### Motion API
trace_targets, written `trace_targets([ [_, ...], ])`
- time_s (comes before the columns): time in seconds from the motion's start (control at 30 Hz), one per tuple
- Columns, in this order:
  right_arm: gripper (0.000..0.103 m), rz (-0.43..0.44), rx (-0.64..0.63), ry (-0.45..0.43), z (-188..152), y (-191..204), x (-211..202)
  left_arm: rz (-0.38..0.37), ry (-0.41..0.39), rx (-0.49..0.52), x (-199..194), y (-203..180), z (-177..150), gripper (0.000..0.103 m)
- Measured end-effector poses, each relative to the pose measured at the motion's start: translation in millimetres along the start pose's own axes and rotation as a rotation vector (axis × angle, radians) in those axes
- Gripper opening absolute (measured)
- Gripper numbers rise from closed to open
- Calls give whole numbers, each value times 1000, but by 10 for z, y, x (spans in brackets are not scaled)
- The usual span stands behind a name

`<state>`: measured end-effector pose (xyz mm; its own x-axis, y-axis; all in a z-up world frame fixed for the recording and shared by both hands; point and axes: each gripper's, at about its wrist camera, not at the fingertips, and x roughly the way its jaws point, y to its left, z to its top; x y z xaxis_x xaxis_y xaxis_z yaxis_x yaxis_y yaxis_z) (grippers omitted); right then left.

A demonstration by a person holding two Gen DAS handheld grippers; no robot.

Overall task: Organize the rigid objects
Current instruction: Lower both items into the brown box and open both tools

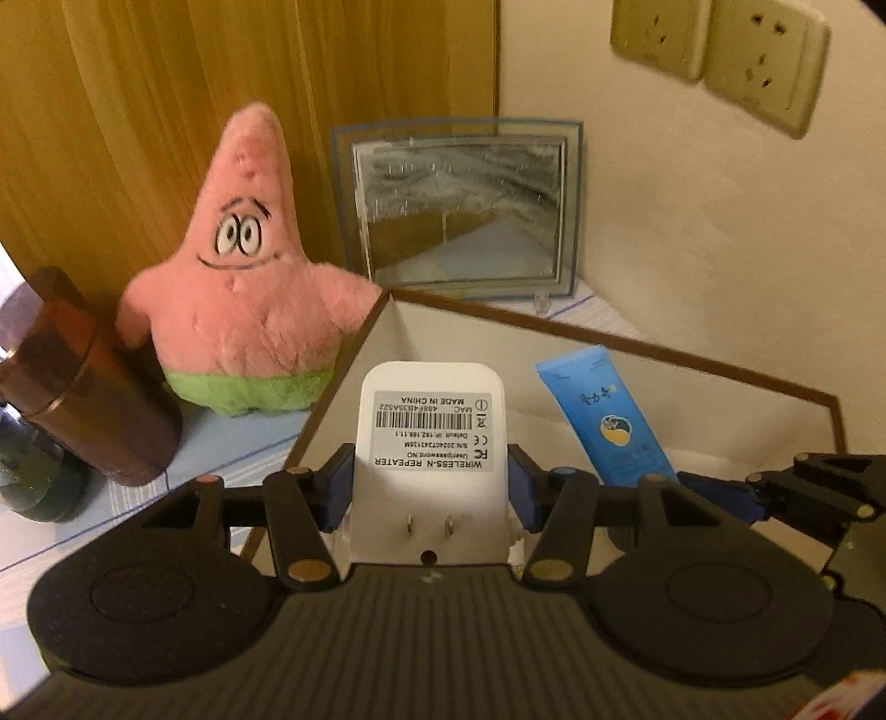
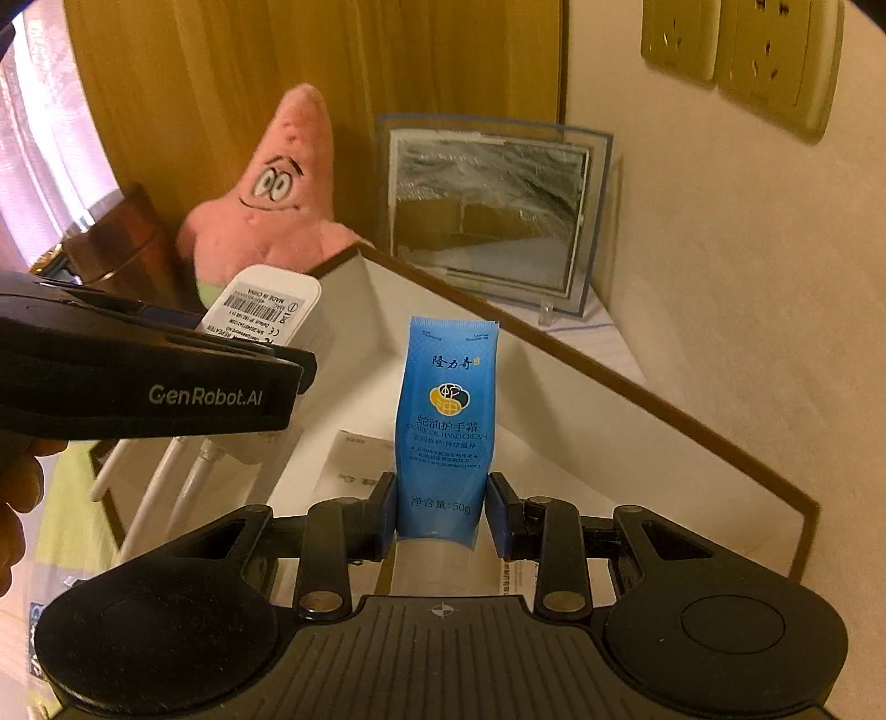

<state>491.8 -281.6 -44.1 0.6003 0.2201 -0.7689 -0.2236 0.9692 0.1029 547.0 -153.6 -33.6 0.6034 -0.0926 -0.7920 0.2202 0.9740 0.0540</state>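
My left gripper (image 1: 432, 482) is shut on a white wireless repeater (image 1: 432, 437), label and plug prongs facing the camera, held over the open white box (image 1: 620, 338) with a brown rim. My right gripper (image 2: 443, 509) is shut on a blue hand cream tube (image 2: 446, 421), held upright over the same box (image 2: 664, 415). In the left wrist view the tube (image 1: 609, 421) and the right gripper's body sit at the right. In the right wrist view the left gripper's body and the repeater (image 2: 266, 307) are at the left.
A pink star plush toy (image 1: 243, 288) stands left of the box. A glass photo frame (image 1: 459, 210) leans in the corner behind it. A brown cylinder (image 1: 88, 387) and a dark bottle (image 1: 33, 471) stand far left. Wall sockets (image 1: 720, 50) are above right. Papers (image 2: 354, 459) lie in the box.
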Motion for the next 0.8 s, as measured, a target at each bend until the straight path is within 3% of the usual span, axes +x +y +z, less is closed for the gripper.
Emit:
trace_targets([
  [0.17,30,-2,18,30,-29,-42,163,8,45,-7,204,52,-23,52],
  [0.43,32,-23,65,46,-80,-91,270,0,44,17,206,109,-54,52],
  [0.63,51,1,51,27,-148,-49,169,-19,66,8,148,153,-200,52],
  [0.8,55,15,49,27,-248,-20,47,-31,71,2,37,164,-322,52],
])
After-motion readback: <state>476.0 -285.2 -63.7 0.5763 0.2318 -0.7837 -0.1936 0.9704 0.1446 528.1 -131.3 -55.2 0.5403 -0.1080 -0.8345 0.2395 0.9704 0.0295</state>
